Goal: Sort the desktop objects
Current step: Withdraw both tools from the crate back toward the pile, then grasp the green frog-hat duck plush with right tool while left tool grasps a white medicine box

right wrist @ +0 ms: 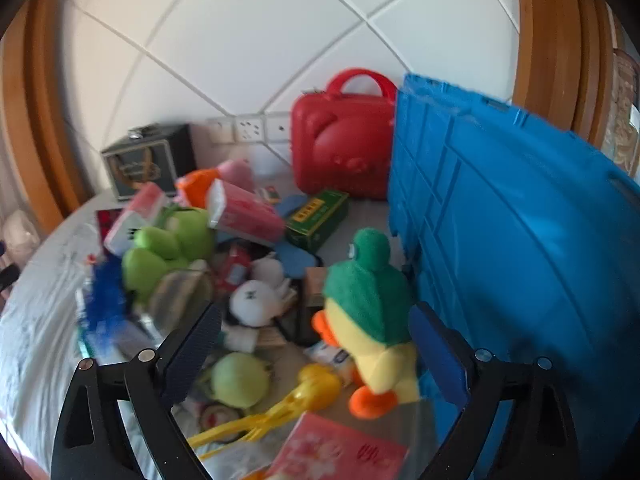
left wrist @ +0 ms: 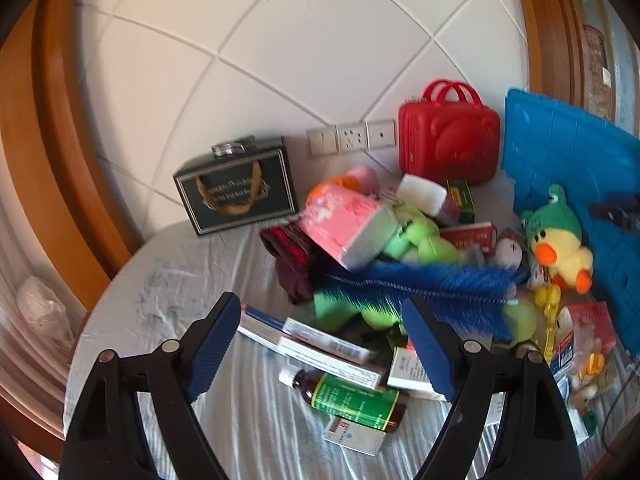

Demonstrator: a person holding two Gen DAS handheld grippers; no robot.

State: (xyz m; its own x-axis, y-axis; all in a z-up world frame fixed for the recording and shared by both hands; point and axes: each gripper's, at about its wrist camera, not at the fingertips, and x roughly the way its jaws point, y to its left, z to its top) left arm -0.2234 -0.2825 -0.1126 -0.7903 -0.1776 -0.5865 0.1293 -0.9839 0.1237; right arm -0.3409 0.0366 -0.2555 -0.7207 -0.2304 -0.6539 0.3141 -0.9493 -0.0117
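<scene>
Your left gripper (left wrist: 326, 346) gapes wide over the bottle (left wrist: 352, 400), well left of the crate (right wrist: 520, 220); your right gripper (right wrist: 318, 354) gapes wide around the duck (right wrist: 372, 320), beside the crate.

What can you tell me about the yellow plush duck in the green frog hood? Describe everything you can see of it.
The yellow plush duck in the green frog hood is a soft fabric toy with an orange beak and orange feet. It sits upright beside the blue plastic crate, at the edge of the toy pile. The open right gripper frames it without gripping.
</scene>
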